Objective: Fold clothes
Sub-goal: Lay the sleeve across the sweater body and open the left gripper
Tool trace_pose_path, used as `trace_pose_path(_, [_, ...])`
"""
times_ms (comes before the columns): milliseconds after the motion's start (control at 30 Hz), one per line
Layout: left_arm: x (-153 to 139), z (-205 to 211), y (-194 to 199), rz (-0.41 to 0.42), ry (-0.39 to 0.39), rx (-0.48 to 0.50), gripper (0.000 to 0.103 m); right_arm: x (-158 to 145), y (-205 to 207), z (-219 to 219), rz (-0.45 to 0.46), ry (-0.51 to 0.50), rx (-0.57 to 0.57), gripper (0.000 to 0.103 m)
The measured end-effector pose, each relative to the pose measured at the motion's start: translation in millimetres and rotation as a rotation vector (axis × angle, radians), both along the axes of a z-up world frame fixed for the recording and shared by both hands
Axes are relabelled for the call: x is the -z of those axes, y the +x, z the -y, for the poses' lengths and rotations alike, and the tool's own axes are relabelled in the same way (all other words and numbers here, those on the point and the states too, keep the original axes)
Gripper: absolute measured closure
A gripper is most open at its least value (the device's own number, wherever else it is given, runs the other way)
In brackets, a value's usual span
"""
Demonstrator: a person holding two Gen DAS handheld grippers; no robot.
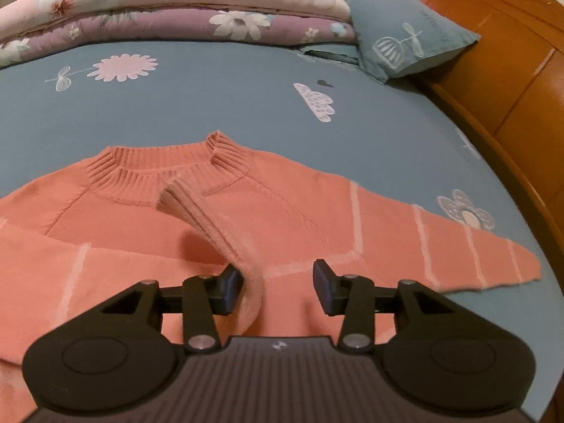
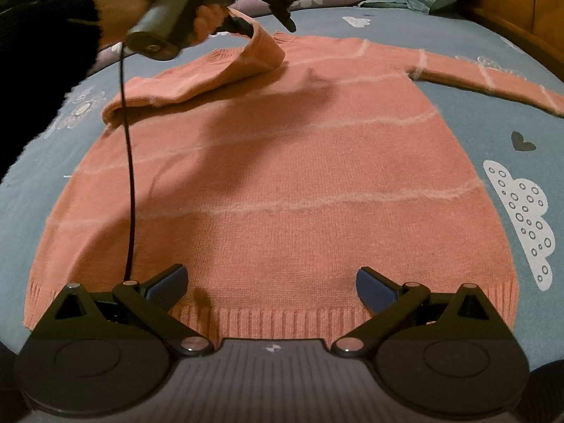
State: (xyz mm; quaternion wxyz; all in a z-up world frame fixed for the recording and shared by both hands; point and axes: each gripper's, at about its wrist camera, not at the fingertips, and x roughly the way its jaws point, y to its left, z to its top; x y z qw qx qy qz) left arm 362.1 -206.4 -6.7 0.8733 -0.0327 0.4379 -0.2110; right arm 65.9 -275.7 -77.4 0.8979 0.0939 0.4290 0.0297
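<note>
A salmon-pink knit sweater (image 2: 289, 162) with pale stripes lies flat on the blue bedsheet, collar (image 1: 158, 165) at the far end, ribbed hem (image 2: 282, 320) nearest my right gripper. My left gripper (image 1: 278, 287) is open; the left sleeve cuff (image 1: 197, 211) drapes against its left finger (image 1: 229, 289), folded over the chest. The left gripper (image 2: 268, 17) also shows in the right wrist view, above the sleeve (image 2: 211, 77). My right gripper (image 2: 271, 289) is open and empty, just above the hem. The right sleeve (image 2: 486, 77) lies stretched out sideways.
The bedsheet (image 1: 211, 105) has flower and cloud prints. Folded floral quilts (image 1: 176, 10) and a blue pillow (image 1: 405, 35) lie at the bed's far end. A wooden headboard (image 1: 511, 70) runs along the right. A black cable (image 2: 130, 176) hangs from the left gripper's handle.
</note>
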Motion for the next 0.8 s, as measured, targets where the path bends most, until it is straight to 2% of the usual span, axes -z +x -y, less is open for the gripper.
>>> trace_pose_path(133, [-10, -30, -23, 0.02, -0.03, 0.024, 0.045, 0, 1, -3, 0.014, -0.02, 0.005, 0.0])
trace_pose_path(233, [-14, -65, -46, 0.038, -0.054, 0.049, 0.042, -1, 3, -3, 0.027, -0.042, 0.018, 0.0])
trace_pose_path(333, [-12, -101, -70, 0.074, -0.025, 0.05, 0.033, -11, 8, -6, 0.044, -0.091, 0.031, 0.0])
trace_pose_path(467, [3, -142, -95, 0.088, 0.025, 0.041, 0.032, -31, 20, -15, 0.08, -0.165, -0.011, 0.0])
trace_pose_path(600, [19, -170, -111, 0.086, 0.043, 0.048, 0.031, -41, 46, -28, 0.099, -0.215, -0.115, 0.0])
trace_pose_path(667, [29, -178, -119, 0.078, 0.045, 0.043, 0.03, -34, 60, -28, 0.091, -0.214, -0.147, 0.0])
trace_pose_path(800, [50, -188, -133, 0.051, 0.035, 0.044, 0.03, -5, 74, -14, 0.003, -0.093, -0.139, 0.0])
